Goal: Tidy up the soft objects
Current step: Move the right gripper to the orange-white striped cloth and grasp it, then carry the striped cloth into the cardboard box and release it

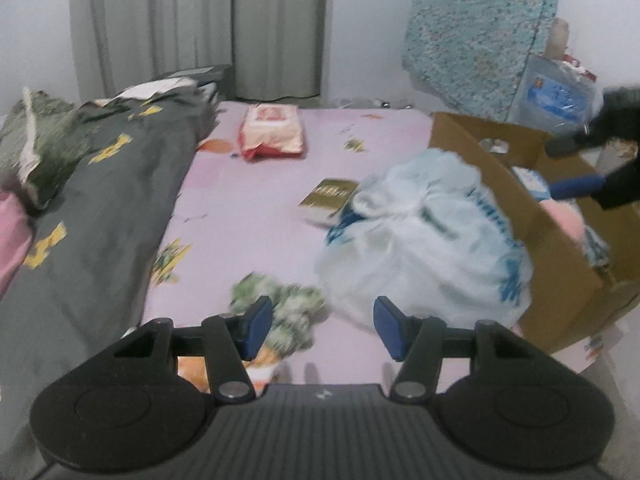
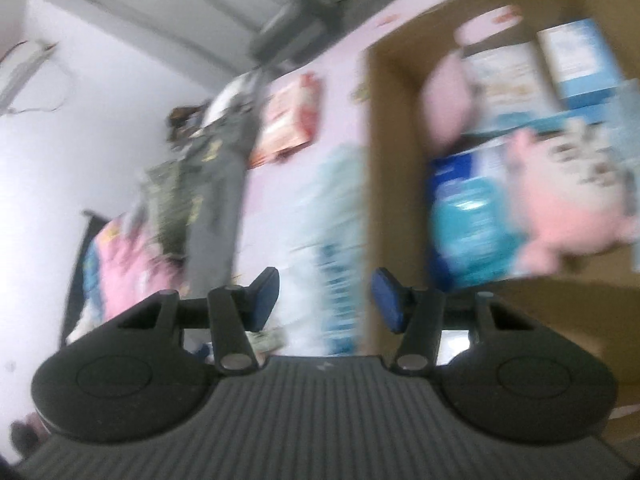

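My left gripper (image 1: pixel 324 328) hangs open low over the pink bed sheet (image 1: pixel 248 232), with nothing between its fingers. A green and orange plush carrot (image 1: pixel 280 312) lies just under its left finger. A white plastic bag (image 1: pixel 420 240) bulges ahead on the right, against a cardboard box (image 1: pixel 520 208). My right gripper (image 2: pixel 325 300) is open and empty above the box's near wall (image 2: pixel 392 160); this view is blurred. Inside the box lie a pink plush toy (image 2: pixel 560 208) and blue packs (image 2: pixel 468 216). The right gripper's fingers (image 1: pixel 576 185) show over the box in the left wrist view.
A dark grey quilt (image 1: pixel 100 200) covers the bed's left side. A red and pink pack (image 1: pixel 272 132) and a gold box (image 1: pixel 328 196) lie on the sheet. Grey curtains (image 1: pixel 200 28) hang behind, and a teal mattress (image 1: pixel 480 28) leans on the wall.
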A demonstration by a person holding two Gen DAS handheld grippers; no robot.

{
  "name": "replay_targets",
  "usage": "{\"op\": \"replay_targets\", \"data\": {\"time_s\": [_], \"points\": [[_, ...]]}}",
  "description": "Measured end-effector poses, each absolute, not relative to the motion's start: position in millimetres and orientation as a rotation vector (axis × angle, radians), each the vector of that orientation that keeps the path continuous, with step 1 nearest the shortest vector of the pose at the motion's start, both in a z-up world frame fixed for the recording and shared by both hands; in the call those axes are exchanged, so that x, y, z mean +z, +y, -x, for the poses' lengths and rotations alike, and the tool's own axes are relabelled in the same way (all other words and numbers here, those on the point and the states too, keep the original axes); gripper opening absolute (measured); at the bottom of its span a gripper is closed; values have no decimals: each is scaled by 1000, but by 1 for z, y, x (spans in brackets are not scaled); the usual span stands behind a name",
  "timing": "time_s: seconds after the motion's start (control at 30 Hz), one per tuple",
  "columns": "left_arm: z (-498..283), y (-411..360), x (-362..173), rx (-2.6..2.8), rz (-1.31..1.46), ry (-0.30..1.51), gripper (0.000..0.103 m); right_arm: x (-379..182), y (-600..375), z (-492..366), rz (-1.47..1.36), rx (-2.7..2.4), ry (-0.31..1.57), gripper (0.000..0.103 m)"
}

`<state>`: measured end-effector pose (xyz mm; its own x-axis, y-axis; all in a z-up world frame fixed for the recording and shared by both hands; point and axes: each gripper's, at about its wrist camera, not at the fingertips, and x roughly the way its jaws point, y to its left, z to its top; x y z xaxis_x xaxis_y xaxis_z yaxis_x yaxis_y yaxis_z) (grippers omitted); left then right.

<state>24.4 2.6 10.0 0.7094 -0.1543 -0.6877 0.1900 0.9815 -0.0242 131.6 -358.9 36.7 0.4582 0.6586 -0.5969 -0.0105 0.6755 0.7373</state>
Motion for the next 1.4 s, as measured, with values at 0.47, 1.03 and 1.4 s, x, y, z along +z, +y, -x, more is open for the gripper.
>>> {"op": "replay_targets", "data": {"time_s": [0.47,1.03,1.4], "points": [[-4,64,-15,-44,43,823,57,7,-160,-167,-489,759,1275,55],[-36,105,-50,-57,311,932,56,-52,-8,-196,-177,904,1378,52],[-34,98,-33,-59,295,887,55,-55,-19,-192,-232,882,1367,43]]}}
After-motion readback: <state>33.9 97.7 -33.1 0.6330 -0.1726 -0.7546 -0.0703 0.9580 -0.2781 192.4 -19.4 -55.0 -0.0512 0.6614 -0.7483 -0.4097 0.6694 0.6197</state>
